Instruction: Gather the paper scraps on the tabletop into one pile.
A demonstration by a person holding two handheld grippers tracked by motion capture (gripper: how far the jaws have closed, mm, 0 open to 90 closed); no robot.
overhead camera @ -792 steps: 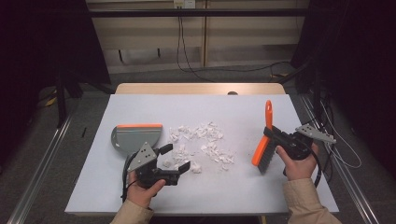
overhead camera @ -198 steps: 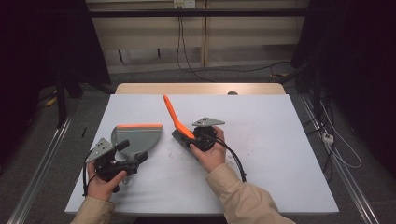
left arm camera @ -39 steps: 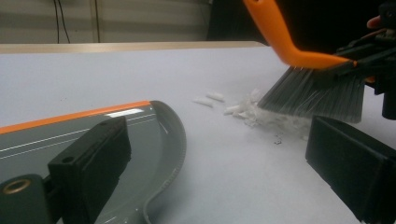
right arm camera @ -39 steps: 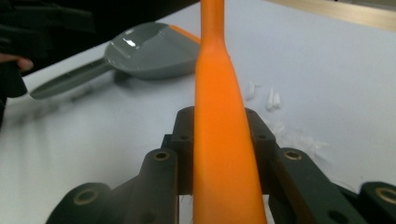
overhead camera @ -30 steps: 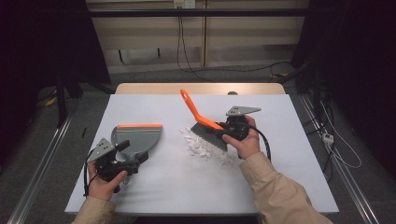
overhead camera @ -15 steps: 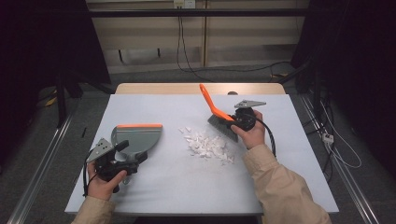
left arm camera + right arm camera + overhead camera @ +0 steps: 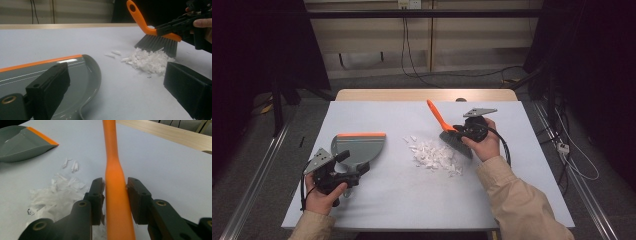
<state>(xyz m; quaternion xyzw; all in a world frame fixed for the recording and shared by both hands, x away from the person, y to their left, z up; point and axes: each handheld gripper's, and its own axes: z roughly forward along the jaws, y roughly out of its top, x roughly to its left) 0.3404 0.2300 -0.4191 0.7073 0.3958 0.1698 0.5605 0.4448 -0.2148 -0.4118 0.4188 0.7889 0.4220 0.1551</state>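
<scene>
Dark walls and trailing cables surround a white table (image 7: 412, 200) with a pale wooden strip along its far edge, seen from above with the person's sleeved forearms reaching in from the near side.

Largest on the table is a grey dustpan (image 7: 357, 150) with an orange lip, lying flat at the left with that lip facing the far edge. The left gripper (image 7: 349, 172) sits at the dustpan's near end, where its handle is. In the left gripper view the two black jaws stand well apart, one over the pan's grey inside and the other off to the side above bare table; whether they clamp the handle cannot be told from these pictures.

Next in size is a hand brush (image 7: 449, 135) with an orange handle and dark bristles, right of centre. Its handle slants up and away toward the far left, and its bristles rest on the table at the right edge of the scraps. The right gripper (image 7: 115, 200) holds the brush: in the right gripper view the orange handle runs straight up between the two jaws, with both pads against its sides. Those jaws have just been easing slightly wider while the handle remains between them.

Smallest is a loose heap of white paper scraps (image 7: 434, 155), lying between dustpan and brush, touching the bristles and apart from the pan.
</scene>
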